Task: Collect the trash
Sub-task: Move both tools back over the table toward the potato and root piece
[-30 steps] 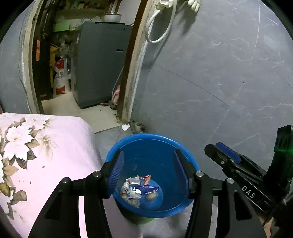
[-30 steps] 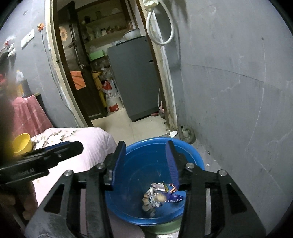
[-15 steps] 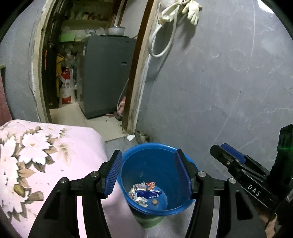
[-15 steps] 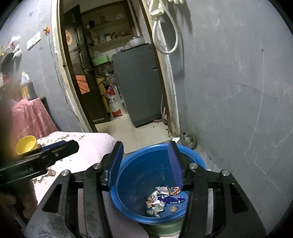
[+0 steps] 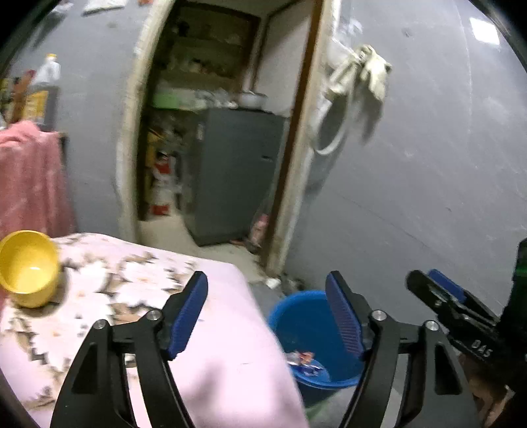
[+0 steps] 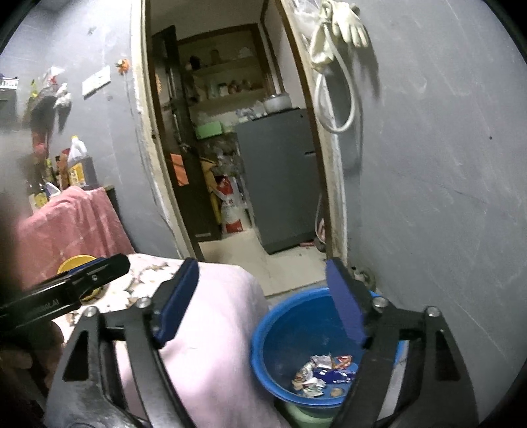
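The blue bin (image 6: 290,332) is standing on the floor in the narrow gap between the pink flowered bed cover (image 6: 214,332) and the grey wall (image 6: 444,197), just below the door frame; the bed's edge is overlapping the bin's left rim in both views. Beyond it, the doorway (image 6: 230,164) is giving open floor as far as 1 grey fridge (image 6: 283,177).

The left gripper (image 5: 266,312) is hanging over the bed edge and the bin, its jaws opening with nothing between them. The right gripper (image 6: 263,299) is hanging over the same gap, its jaws spreading wide and also empty.

The trash, a small heap of crumpled wrappers (image 6: 322,375), is lying at the bottom of the bin; the pieces are too tangled to count. 1 yellow bowl (image 5: 28,266) is sitting on the bed near a pink cloth (image 5: 29,181). 1 white hose (image 6: 339,98) and some pale gloves (image 6: 352,23) are hanging on the wall by the frame.
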The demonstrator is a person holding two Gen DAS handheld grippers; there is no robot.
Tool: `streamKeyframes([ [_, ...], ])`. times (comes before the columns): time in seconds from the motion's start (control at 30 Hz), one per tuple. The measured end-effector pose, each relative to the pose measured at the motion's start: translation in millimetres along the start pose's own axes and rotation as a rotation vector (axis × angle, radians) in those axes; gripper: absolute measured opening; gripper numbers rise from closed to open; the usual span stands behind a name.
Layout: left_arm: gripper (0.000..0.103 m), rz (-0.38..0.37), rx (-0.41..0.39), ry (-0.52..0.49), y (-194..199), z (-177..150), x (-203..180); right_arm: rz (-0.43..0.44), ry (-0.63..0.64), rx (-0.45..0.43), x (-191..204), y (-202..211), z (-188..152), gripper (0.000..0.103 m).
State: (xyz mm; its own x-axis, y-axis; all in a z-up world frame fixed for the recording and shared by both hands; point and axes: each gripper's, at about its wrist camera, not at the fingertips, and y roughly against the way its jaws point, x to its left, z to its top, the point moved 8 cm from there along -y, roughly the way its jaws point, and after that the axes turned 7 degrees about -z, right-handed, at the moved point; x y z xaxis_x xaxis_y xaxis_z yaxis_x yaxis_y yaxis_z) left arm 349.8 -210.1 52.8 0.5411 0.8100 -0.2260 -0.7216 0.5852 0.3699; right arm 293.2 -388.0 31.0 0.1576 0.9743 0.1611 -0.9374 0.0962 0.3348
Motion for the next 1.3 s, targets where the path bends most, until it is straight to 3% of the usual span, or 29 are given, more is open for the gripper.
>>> streamKeyframes([
  [0.07,0.072,0.044,-0.024,-0.003,17,2,14,0.009,0.004,-0.014,12,3,2,0.103],
  [0.17,0.093,0.121,-0.057,-0.002,39,1,32,0.029,0.009,-0.038,31,10,3,0.103],
  [0.2,0.095,0.143,-0.079,0.0,48,0,39,0.039,0.011,-0.049,40,13,4,0.103],
  [0.57,0.097,0.319,-0.188,0.016,122,-17,100,0.135,0.072,-0.145,116,29,1,0.103],
  [0.8,0.097,0.398,-0.223,0.007,149,-28,128,0.199,0.14,-0.165,161,26,-9,0.103],
  [1.13,0.097,0.46,-0.206,0.011,148,-44,158,0.242,0.226,-0.119,194,-1,-31,0.103],
  [1.3,0.097,0.474,-0.16,0.02,134,-54,174,0.246,0.269,-0.025,200,-32,-55,0.103],
])
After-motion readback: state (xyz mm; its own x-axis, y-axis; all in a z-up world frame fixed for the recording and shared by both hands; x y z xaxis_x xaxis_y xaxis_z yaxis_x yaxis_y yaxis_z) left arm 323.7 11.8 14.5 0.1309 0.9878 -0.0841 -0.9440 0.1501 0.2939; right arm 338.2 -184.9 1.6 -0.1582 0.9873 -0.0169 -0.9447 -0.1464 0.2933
